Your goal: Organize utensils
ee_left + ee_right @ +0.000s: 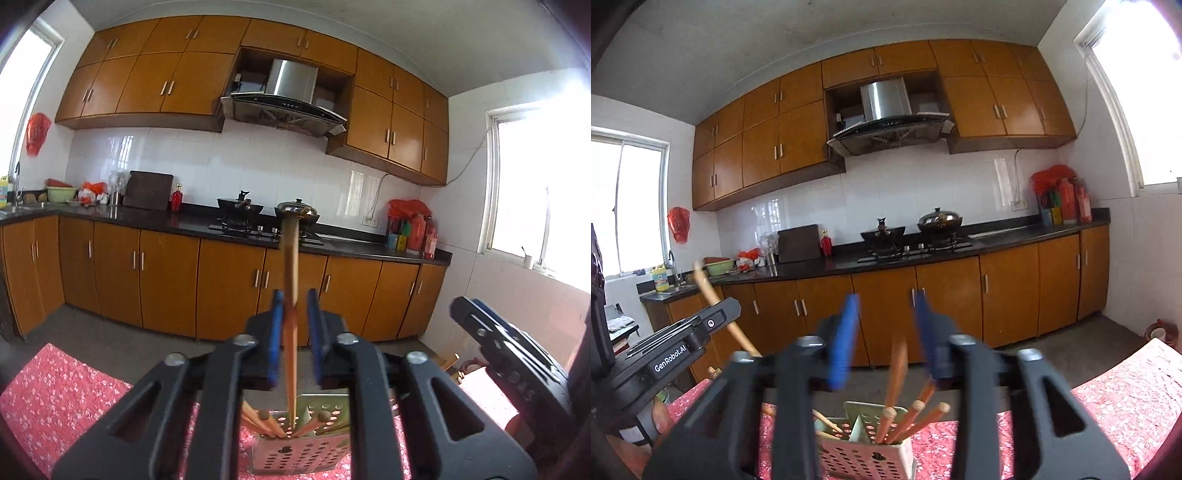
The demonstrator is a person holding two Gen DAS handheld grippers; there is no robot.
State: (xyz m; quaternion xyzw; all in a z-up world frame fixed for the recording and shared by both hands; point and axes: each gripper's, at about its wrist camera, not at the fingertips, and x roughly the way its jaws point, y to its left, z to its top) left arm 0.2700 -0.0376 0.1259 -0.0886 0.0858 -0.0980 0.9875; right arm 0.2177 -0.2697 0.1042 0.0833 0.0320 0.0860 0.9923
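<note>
A perforated utensil holder (pixel 301 448) stands on the red flowered tablecloth (pixel 59 398), with several wooden chopsticks in it. My left gripper (pixel 295 306) has its blue pads close around one upright wooden chopstick (pixel 290 280) whose lower end reaches down into the holder. In the right wrist view the same holder (pixel 864 450) sits just below my right gripper (pixel 886 306), which is open and empty. A chopstick (pixel 897 369) stands between its blurred blue fingers (pixel 846 339) without touching. The left gripper's body (pixel 665 354) shows at the left with its chopstick (pixel 713 299).
The right gripper's body (pixel 509 354) is close at the right in the left wrist view. Beyond the table lie a grey floor, wooden cabinets (pixel 229 291) and a dark counter (pixel 155 218) with a stove and pots (pixel 295 210).
</note>
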